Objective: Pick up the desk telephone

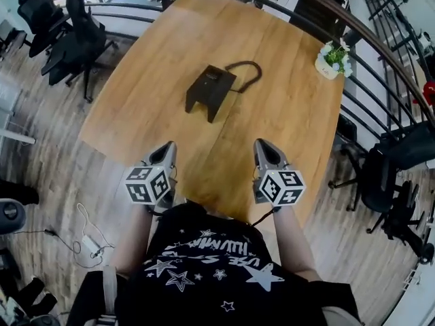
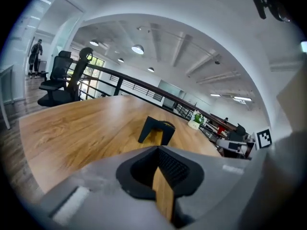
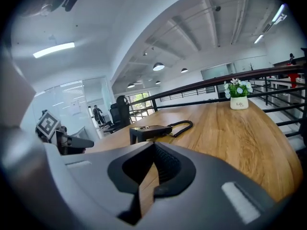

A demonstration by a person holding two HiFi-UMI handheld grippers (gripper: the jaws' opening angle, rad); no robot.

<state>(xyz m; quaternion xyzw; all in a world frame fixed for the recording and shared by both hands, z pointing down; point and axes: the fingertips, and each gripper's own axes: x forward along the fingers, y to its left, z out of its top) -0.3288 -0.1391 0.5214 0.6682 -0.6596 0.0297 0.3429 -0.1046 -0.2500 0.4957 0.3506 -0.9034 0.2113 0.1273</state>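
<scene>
The desk telephone is a black wedge-shaped set in the middle of the wooden table, with its black cord looping off behind it. Both grippers hover over the table's near edge, well short of the phone. My left gripper points at it from the near left, jaws together and empty. My right gripper sits level with it on the near right, also shut and empty. The left gripper view shows the phone straight ahead of the left gripper. In the right gripper view the phone and cord lie beyond the right gripper.
A small white pot of flowers stands at the table's far right corner. A dark railing curves round the table's far and right sides. Black office chairs stand at the far left and right. A cable with an adapter lies on the floor.
</scene>
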